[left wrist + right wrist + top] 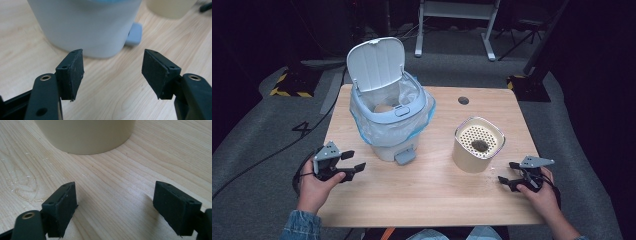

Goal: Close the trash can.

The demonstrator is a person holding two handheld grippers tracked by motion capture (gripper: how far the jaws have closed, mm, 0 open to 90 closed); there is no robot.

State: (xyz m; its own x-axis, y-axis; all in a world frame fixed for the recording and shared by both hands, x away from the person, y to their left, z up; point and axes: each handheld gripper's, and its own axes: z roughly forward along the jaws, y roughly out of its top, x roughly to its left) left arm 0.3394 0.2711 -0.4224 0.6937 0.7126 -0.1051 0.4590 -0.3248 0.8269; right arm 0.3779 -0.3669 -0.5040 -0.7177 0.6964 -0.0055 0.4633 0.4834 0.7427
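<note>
Room is sitting dark around the rig: grey carpet-type floor point(257, 130), black cables trailing across it at left, yellow/black hazard tape point(287, 92) on a stand base far left, white frame legs point(452, 20) standing at the back.

Worktop point(432, 195) is lying pale wood-grain laminate, rectangular w/ rounded corners, a dark round grommet hole point(463, 100) near its far edge. In the right gripper view a few wet smears are glinting on the grain at left.

Bin point(387, 120) is standing left of centre on the worktop: white-ish smooth plastic body, blue-grey rim, clear bag w/ blue edge puffing out around the top, flip lid point(376, 62) standing open & upright, blue-grey pedal point(405, 157) sticking out at the base toward the person. Something pale is sitting inside; can't tell what.

Cream container point(478, 145) is standing right of centre, well apart from the bin: rounded-square, matte sides, perforated top tray w/ a small dark lump point(480, 145) resting on the holes.

No readable labels or writing anywhere.

Left gripper point(352, 162) is hovering near the worktop's left edge, just short of the bin, jaws spread wide, holding nothing; black rubbery pads point(75, 72) are looking scuffed at the edges. Right gripper point(508, 172) is sitting near the right edge, near the cream container, jaws likewise spread, empty.
</note>
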